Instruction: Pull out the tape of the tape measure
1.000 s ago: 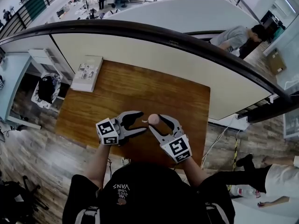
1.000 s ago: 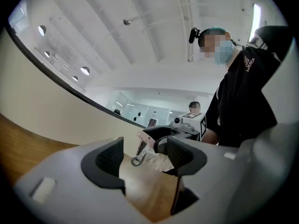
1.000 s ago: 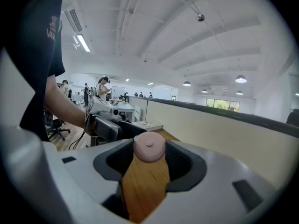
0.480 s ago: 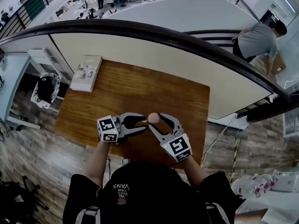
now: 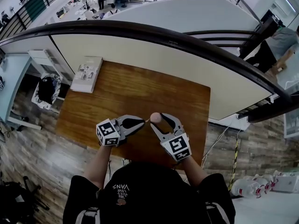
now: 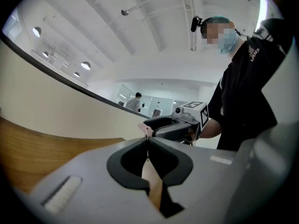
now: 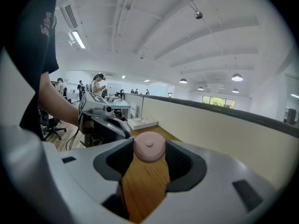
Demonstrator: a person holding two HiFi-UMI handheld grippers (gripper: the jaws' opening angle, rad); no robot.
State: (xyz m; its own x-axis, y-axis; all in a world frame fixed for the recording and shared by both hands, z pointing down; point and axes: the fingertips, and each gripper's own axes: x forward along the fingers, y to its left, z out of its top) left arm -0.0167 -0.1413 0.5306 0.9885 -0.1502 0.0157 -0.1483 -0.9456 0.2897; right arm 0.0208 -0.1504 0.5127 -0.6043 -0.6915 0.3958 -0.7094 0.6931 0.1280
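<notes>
A small round pink tape measure (image 5: 155, 118) is held above the wooden table (image 5: 140, 85), pinched between the fingers of my right gripper (image 5: 157, 119). In the right gripper view it fills the gap between the pads (image 7: 149, 147). My left gripper (image 5: 145, 121) points at it from the left. Its jaws have just been closing and now meet on the thin tab of the tape (image 6: 146, 135), right beside the pink case (image 6: 143, 127). Almost no tape shows between the case and the left gripper.
A white booklet (image 5: 87, 73) lies on the table's far left corner. A cream partition with a dark curved rail (image 5: 187, 43) runs behind the table. A chair with a black bag (image 5: 46, 88) stands to the left. Cables (image 5: 219, 139) lie on the floor at the right.
The left gripper's jaws have gone from wide open to shut at the tape measure's edge. Both hands stay in place. A person at the far upper right has walked further right.
</notes>
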